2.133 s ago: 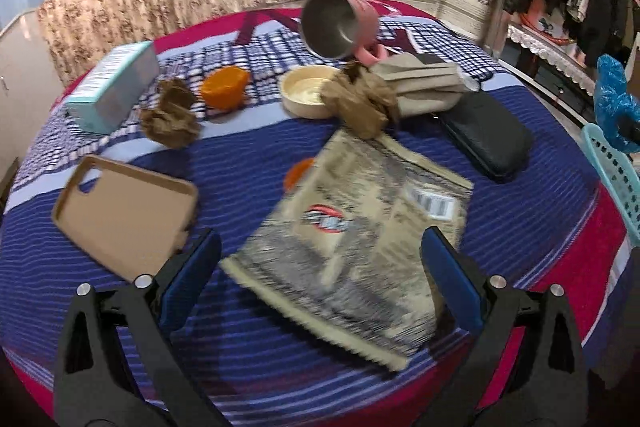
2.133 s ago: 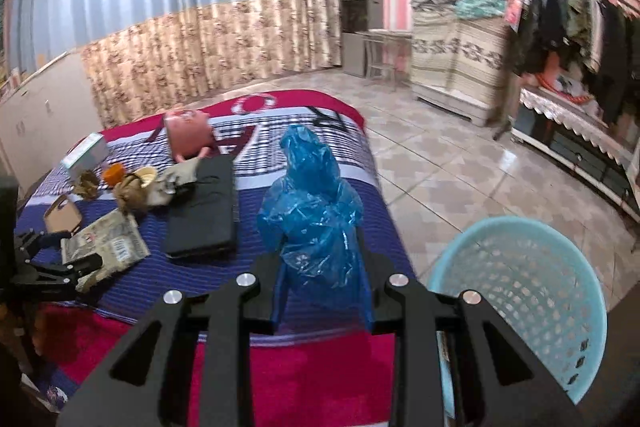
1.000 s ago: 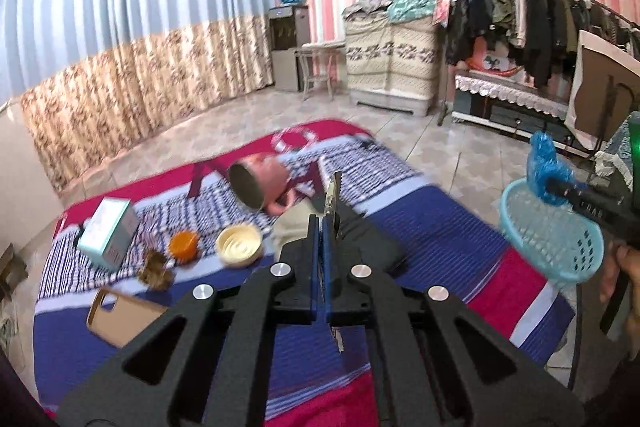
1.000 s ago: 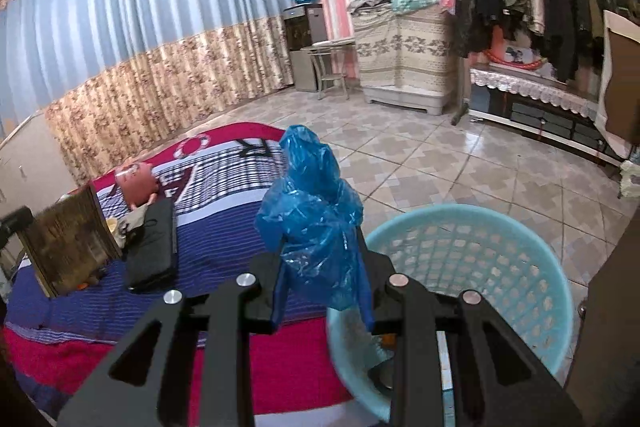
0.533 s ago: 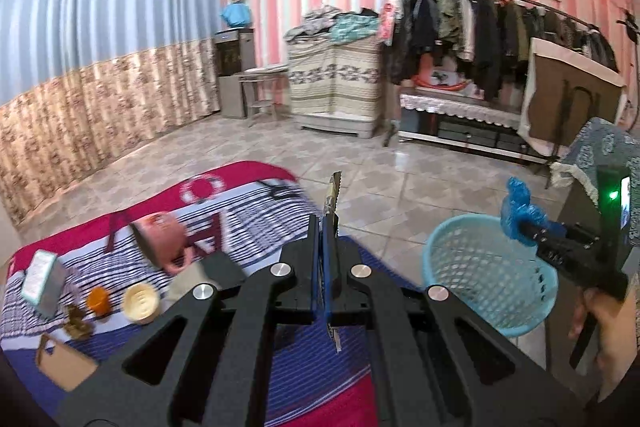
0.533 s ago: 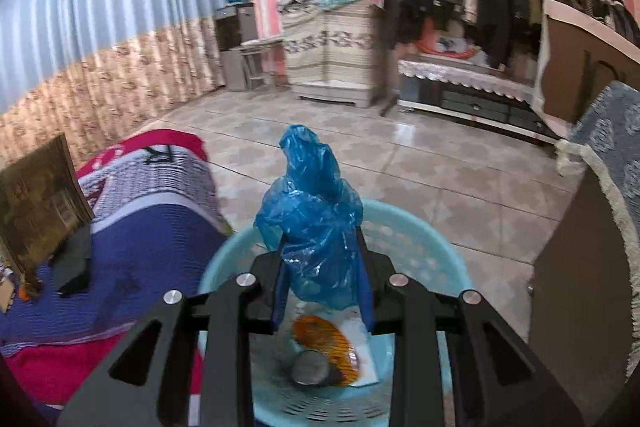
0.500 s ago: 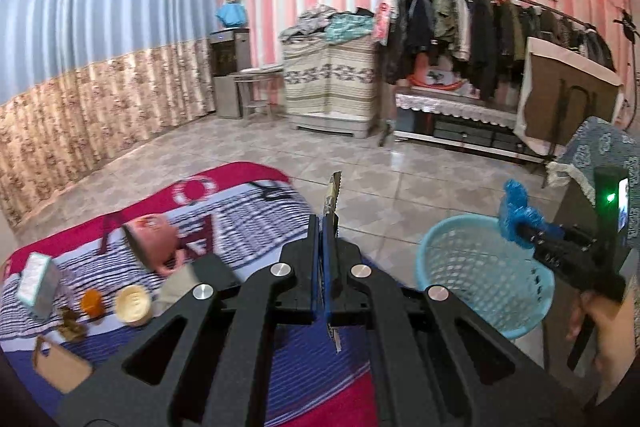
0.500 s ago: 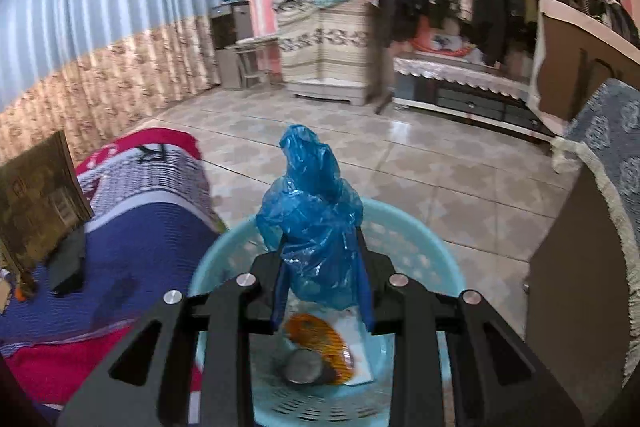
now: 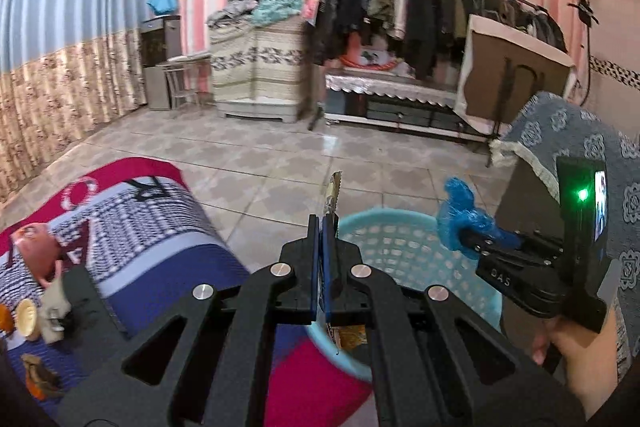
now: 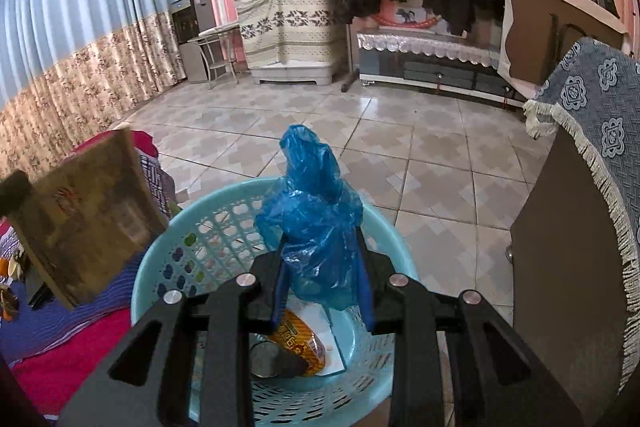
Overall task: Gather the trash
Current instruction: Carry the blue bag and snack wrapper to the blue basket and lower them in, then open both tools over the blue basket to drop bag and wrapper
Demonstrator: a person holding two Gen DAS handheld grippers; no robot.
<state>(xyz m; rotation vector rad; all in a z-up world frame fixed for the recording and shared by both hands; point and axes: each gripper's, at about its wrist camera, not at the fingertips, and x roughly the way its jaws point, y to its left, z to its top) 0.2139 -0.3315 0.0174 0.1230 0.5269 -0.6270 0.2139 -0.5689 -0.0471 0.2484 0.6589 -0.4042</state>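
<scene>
The tiled floor [image 10: 420, 155] carries a light-blue basket [image 10: 208, 223] beside the striped bed [image 9: 160, 235].

My right tongs [image 9: 460, 241]: white letters "DAS" on the black body | bed cover [image 9: 132, 211]: a large dark "R" on the white band | snack bag [image 10: 86, 215] in my left tongs [image 9: 322, 241]: red logo, too blurred to read | wrapper [image 10: 300, 341] in basket [image 10: 168, 263]: print unreadable

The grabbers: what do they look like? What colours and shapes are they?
Both are black plastic. The left gripper has two angular arms with cut-out holes, silver round bolts and blue pads on its fingers. The right gripper matches; seen from the side it has white letters, a green light and a small screen.
</scene>
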